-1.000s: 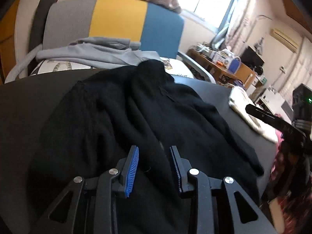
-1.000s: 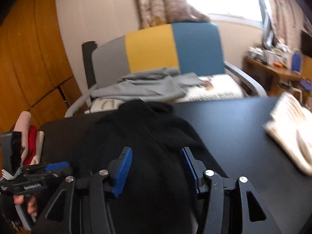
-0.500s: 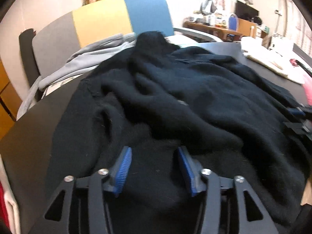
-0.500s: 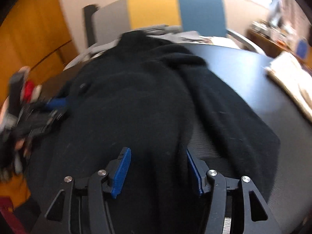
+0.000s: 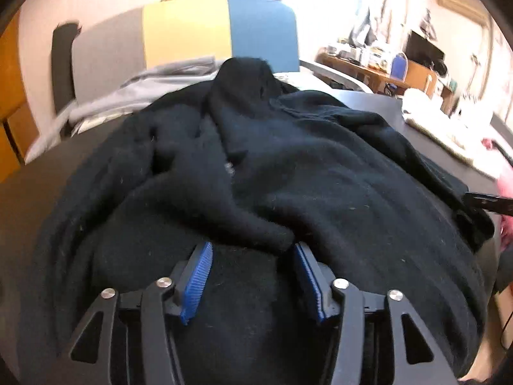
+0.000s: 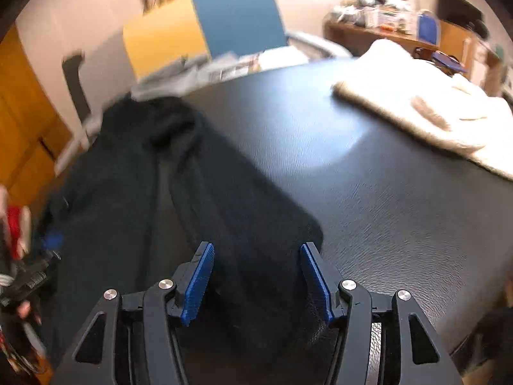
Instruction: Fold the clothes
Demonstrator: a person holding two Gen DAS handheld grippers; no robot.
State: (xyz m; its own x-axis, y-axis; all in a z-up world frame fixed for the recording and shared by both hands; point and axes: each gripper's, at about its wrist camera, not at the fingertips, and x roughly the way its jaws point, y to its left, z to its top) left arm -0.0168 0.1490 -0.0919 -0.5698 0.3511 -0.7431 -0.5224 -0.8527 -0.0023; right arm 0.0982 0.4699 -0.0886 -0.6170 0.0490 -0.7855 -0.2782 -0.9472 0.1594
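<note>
A black fuzzy sweater [image 5: 288, 173] lies rumpled on the black table [image 6: 368, 192]. In the left wrist view my left gripper [image 5: 253, 256] is open low over the near hem, with a thick fold of the sweater bulging across its fingertips [image 5: 198, 266]. In the right wrist view my right gripper [image 6: 256, 256] is open over the sweater's [image 6: 224, 208] right edge, with cloth lying between its blue pads [image 6: 198, 276]. The left gripper shows blurred at the left edge of the right wrist view [image 6: 38, 272].
A cream folded garment [image 6: 416, 109] lies at the table's far right. A grey, yellow and blue chair [image 5: 192, 35] with grey clothes [image 5: 144, 93] stands behind the table. A cluttered desk [image 5: 384, 64] is at the back right.
Both grippers have dropped lower and closer to the sweater's near hem. The right gripper has swung right, over the sweater's edge. The left jaws have opened wider.
</note>
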